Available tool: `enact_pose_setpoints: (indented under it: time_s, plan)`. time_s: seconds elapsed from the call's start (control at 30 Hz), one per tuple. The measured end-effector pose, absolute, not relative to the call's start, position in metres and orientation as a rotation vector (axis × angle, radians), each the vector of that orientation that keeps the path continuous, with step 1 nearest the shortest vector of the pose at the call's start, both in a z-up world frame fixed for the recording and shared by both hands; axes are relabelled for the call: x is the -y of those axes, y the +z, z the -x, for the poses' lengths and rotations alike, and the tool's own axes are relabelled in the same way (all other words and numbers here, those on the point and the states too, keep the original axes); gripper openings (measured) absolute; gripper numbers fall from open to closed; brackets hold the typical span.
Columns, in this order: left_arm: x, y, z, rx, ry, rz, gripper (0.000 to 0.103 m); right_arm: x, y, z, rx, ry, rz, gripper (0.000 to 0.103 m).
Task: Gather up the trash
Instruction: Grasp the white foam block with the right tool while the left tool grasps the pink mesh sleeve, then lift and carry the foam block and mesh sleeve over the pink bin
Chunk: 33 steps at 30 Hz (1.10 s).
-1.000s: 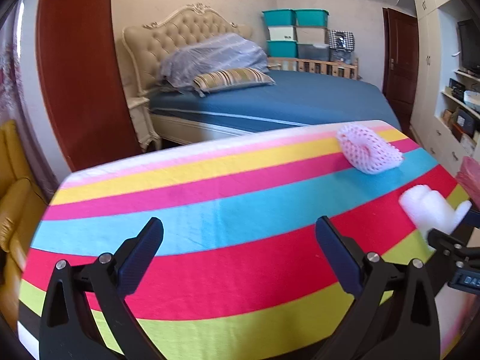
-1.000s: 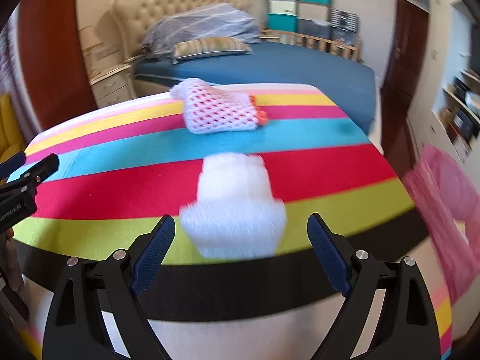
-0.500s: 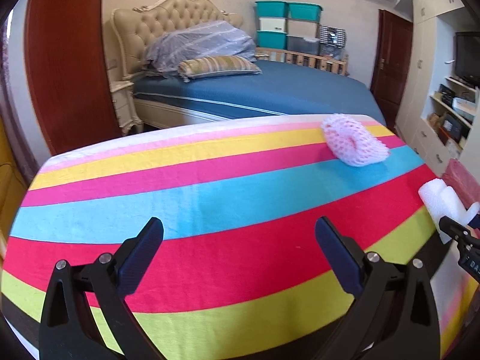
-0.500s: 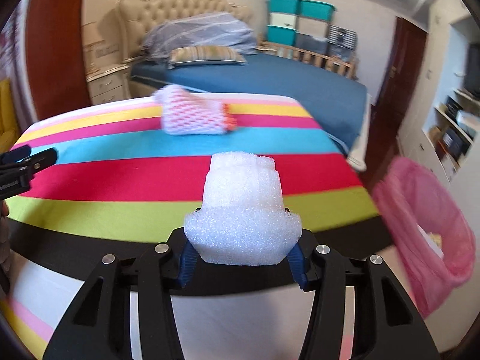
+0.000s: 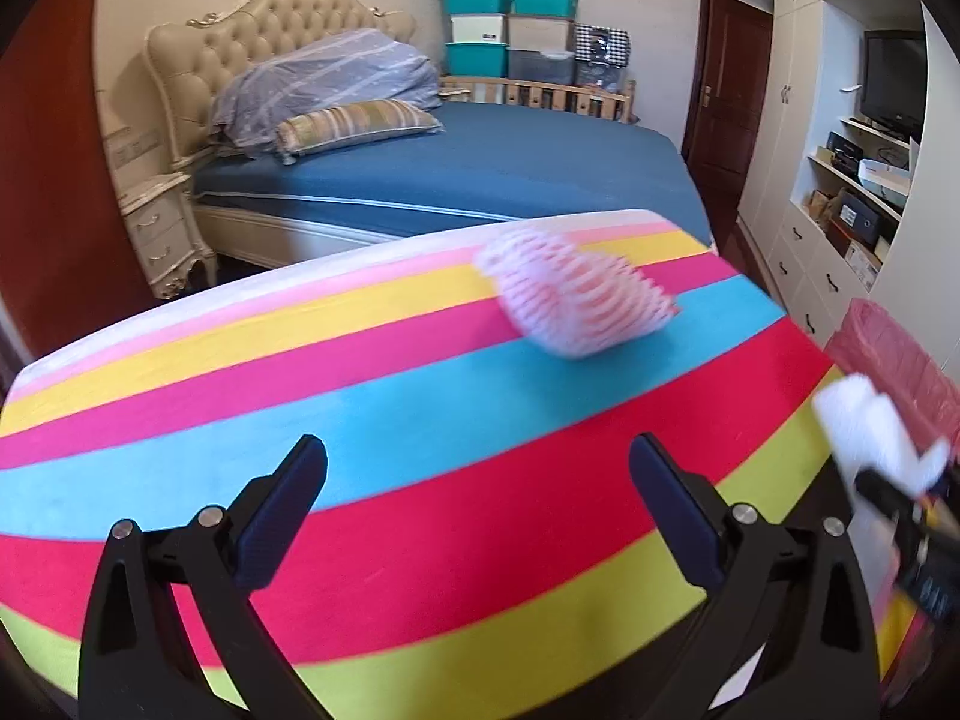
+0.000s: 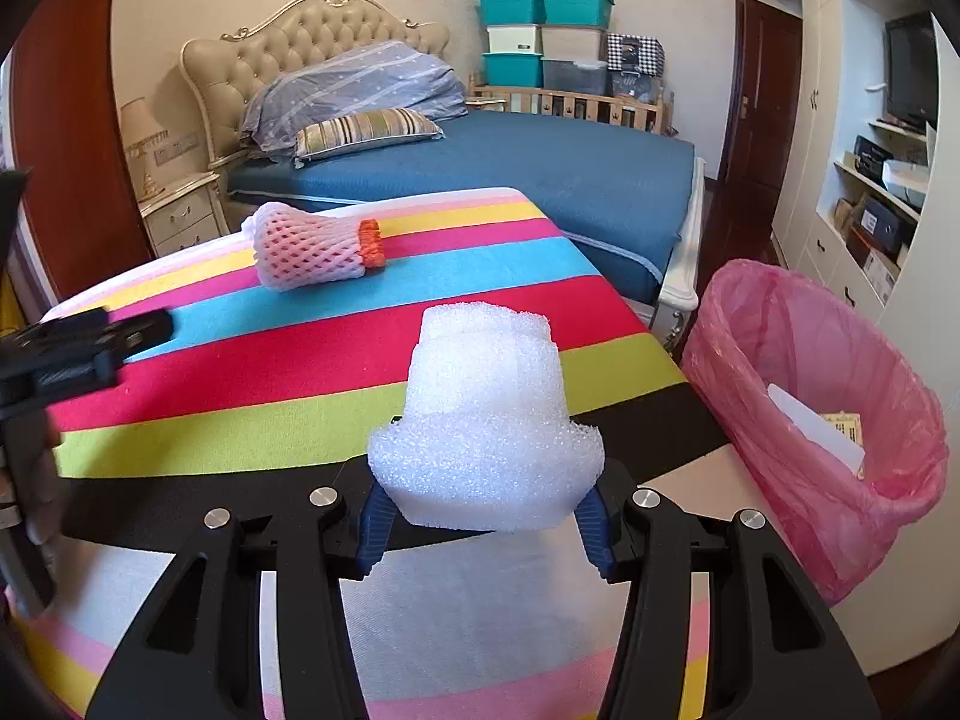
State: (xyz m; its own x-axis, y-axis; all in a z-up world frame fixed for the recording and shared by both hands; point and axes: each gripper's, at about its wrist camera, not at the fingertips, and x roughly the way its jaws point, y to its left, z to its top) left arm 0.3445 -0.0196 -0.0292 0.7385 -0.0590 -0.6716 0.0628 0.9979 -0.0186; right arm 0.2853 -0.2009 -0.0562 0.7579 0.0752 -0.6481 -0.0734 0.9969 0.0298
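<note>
Your right gripper (image 6: 483, 516) clamped the white foam piece (image 6: 483, 414) beside the pink-lined bin (image 6: 840, 420), while your left gripper (image 5: 477, 480) hung wide open over the striped cloth (image 5: 420, 420).

Striped table (image 6: 312, 372) w/ pink foam net (image 6: 312, 249) on it (far end).

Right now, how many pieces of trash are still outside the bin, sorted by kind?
White foam piece, clamped in the right tool: 1
Pink foam net sleeve, lying on the striped table: 1
Total outside the pink-lined bin: 2
The left tool is open and holds nothing.
</note>
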Motion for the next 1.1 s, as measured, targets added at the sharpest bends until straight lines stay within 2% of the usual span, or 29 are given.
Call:
enact_pose_setpoints:
  time_s: [0.03,0.1,0.37,0.4,0.43,0.47,0.53,1.1]
  plan:
    - [0.027,-0.029,-0.353,-0.736,-0.083,0.007,0.089,0.202,-0.056,-0.285,-0.706,0.083,-0.008,0.049]
    - [0.041,-0.029,-0.367,-0.748,-0.112,0.019,0.080,0.203,-0.057,-0.285,-0.706,0.086,-0.014,0.049]
    - [0.083,-0.036,-0.415,-0.759,-0.108,-0.034,0.071,0.205,-0.058,-0.285,-0.715,0.099,-0.046,0.049]
    - [0.085,-0.039,-0.420,-0.774,-0.115,-0.038,0.061,0.206,-0.059,-0.286,-0.716,0.100,-0.050,0.049]
    - [0.086,-0.042,-0.424,-0.794,-0.124,-0.037,0.041,0.207,-0.059,-0.286,-0.717,0.101,-0.054,0.049]
    - [0.086,-0.047,-0.426,-0.825,-0.141,-0.023,0.033,0.207,-0.059,-0.286,-0.718,0.102,-0.058,0.049]
    - [0.083,-0.047,-0.420,-0.806,-0.148,-0.018,0.024,0.208,-0.059,-0.286,-0.716,0.104,-0.059,0.049]
    - [0.050,-0.048,-0.277,-0.761,-0.173,-0.018,0.023,0.194,-0.059,-0.285,-0.731,0.117,0.012,0.049]
